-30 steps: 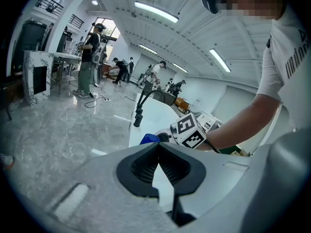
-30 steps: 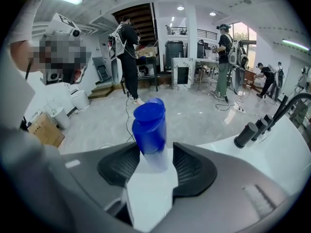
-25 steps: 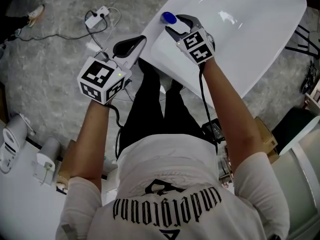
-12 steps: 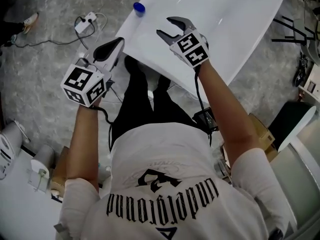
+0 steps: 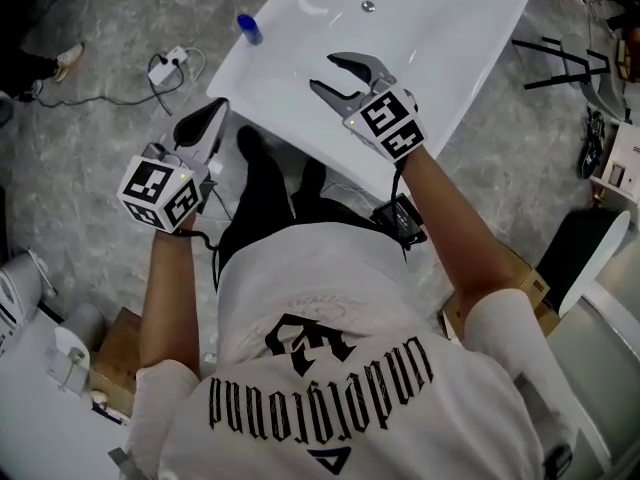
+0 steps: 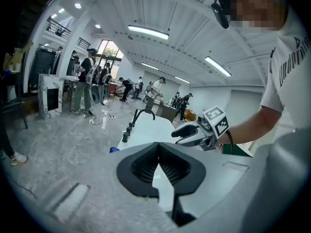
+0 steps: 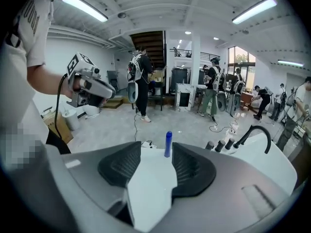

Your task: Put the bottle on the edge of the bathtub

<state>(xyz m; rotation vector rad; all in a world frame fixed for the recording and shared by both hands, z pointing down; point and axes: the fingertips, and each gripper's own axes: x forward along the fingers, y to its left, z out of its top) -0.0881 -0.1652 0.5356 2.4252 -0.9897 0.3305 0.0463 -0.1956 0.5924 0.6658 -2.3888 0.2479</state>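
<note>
The bathtub (image 5: 450, 63) is running off the top of the head view, so its far end is being cut off there. Only the right gripper view is showing the arc of the black faucet (image 7: 258, 130) whole. The person's torso (image 5: 330, 328) is covering the tub's near side from above. In the left gripper view the bottle (image 6: 113, 149) is showing as no more than a blue sliver peeking over the body of the left tool (image 6: 158, 146). In the right gripper view its foot is hiding behind the right tool (image 7: 156, 143).

The bottle (image 5: 248, 28) is standing upright on the bathtub's edge, on the left rim as the head view shows it, well apart from both tools. Seen from the right gripper view, the bottle (image 7: 168, 144) is looking slim and plain blue with a rounded top. Any label is too small to make out.

The left tool (image 5: 215, 108) is hanging over the grey floor (image 5: 90, 168) just beside the tub. Its jaws are pressing together at the tips with nothing between them. The right tool (image 5: 327, 72) is hovering over the white basin with its jaws spread. They have just been closing a little but are gripping nothing, and the bottle is merely lining up in the gap far beyond them.
</note>
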